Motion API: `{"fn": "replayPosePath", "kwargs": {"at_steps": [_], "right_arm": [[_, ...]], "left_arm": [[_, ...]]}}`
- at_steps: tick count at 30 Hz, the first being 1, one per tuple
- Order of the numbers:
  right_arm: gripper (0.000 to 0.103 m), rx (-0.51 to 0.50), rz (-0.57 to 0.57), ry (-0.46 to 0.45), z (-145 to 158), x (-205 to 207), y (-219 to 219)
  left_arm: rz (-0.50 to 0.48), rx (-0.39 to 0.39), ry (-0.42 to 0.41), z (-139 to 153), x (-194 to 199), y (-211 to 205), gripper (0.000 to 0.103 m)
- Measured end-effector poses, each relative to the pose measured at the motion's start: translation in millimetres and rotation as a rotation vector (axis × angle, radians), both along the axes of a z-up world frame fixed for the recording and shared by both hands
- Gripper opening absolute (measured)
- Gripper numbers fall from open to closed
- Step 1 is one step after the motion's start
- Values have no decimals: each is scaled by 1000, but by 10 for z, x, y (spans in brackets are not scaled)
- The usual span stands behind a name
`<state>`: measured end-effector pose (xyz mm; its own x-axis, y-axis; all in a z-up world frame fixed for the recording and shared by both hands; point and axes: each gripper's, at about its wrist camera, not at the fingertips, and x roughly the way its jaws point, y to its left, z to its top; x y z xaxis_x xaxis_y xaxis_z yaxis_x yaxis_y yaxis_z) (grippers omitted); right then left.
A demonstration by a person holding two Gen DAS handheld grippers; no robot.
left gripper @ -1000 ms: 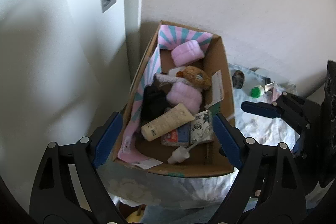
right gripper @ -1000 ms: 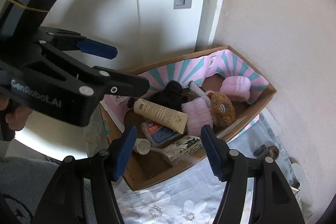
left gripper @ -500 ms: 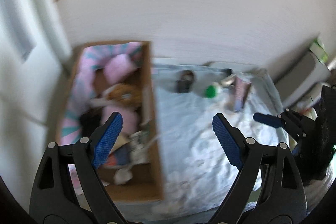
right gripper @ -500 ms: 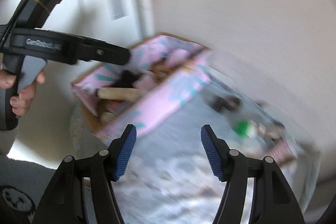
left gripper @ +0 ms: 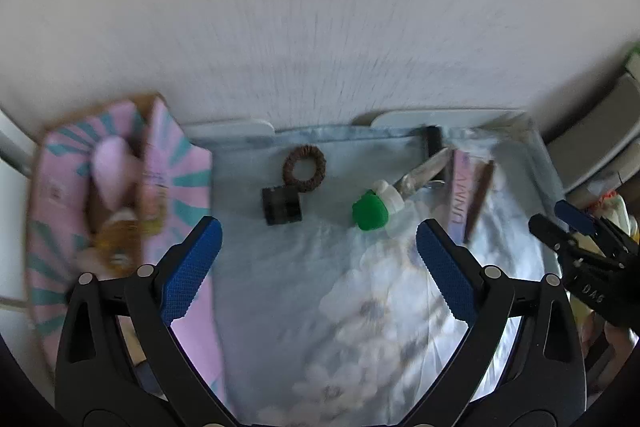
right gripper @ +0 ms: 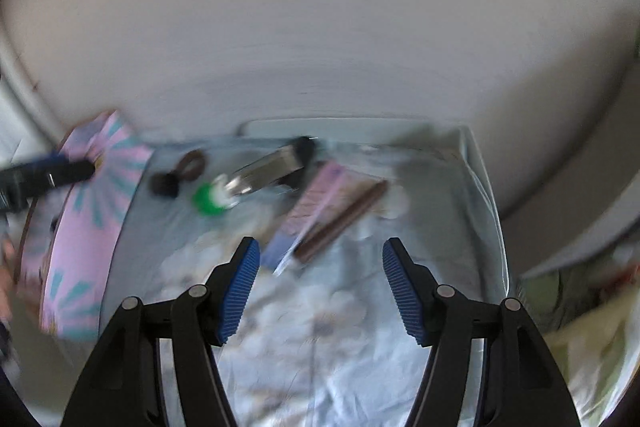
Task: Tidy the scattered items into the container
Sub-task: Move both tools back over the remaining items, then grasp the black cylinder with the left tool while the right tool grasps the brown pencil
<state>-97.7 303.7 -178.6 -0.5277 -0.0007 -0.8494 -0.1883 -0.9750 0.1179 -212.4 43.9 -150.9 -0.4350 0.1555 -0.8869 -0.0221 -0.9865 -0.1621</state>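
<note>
both point steeply down; left gripper (left gripper: 318, 255) jaws opening, right gripper (right gripper: 320, 287) half-spread, nothing between either.

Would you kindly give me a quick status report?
Left gripper opening, right gripper open, both empty. Hair tie, green-capped bottle, tube on cloth, outside box. Nothing blocking.

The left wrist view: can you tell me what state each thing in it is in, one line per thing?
Left gripper: empty, jaws opening.
Right gripper: open, holding nothing.
Cardboard box: open-topped, already holding soft pink items.
Brown hair tie: flat on the floral cloth, outside the box.
Small black block: on the cloth, beside the hair tie.
Green-capped bottle: lying on its side, cap on.
Pink packet: lying flat.
Brown stick: lying alongside the packet.
</note>
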Motion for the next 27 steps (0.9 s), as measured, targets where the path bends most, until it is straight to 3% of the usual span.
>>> {"fn": "replayPosePath", "kwargs": {"at_steps": [6, 14, 17, 19, 27], "right_arm": [[60, -55, -94, -50, -380, -286, 169], [60, -50, -121, -79, -621, -420, 189], [60, -63, -131, -97, -682, -448, 220], [60, -74, -132, -99, -703, -459, 233], [54, -71, -125, -103, -757, -516, 255]], "left_arm": [[54, -68, -58, -423, -178, 20, 90], [68, -133, -76, -640, -235, 11, 85], [80, -112, -79, -692, -262, 0, 71], [97, -84, -90, -741, -285, -35, 56], [140, -51, -96, -866, -279, -115, 39]]}}
